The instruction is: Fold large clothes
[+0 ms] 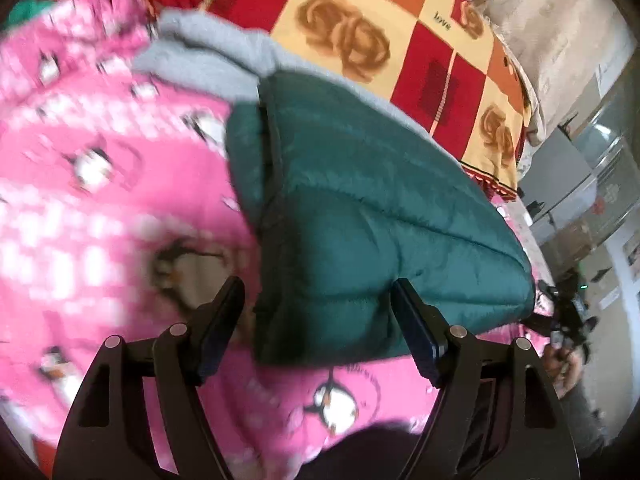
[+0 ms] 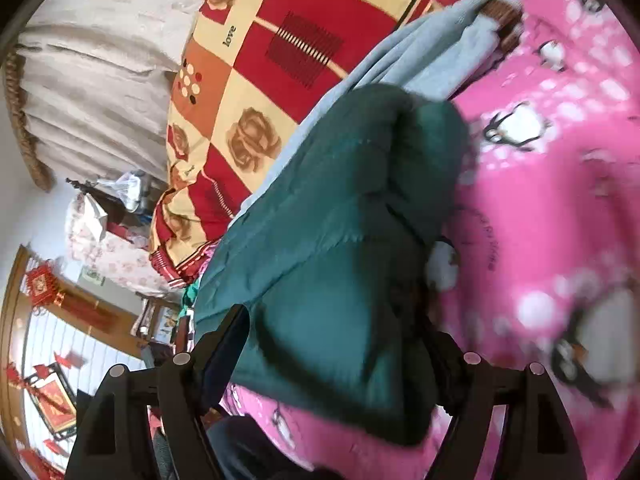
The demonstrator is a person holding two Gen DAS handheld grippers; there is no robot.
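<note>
A dark green quilted jacket (image 1: 372, 204) lies folded on a pink penguin-print blanket (image 1: 80, 208). Its grey lining (image 1: 208, 56) shows at the far end. My left gripper (image 1: 320, 304) is open, its black fingers (image 1: 416, 332) standing on either side of the jacket's near edge. In the right wrist view the same jacket (image 2: 332, 232) fills the middle. My right gripper (image 2: 340, 344) is open around the jacket's near corner, and the green fabric hides most of its right finger. The grey lining (image 2: 420, 64) trails toward the far end.
A red and yellow checked quilt with rose prints (image 1: 400, 40) (image 2: 260, 80) lies beyond the jacket. Beige curtain (image 2: 100, 60) hangs behind it. Room clutter and red ornaments (image 2: 44, 284) show past the bed edge. My other hand (image 1: 568, 356) shows at the right.
</note>
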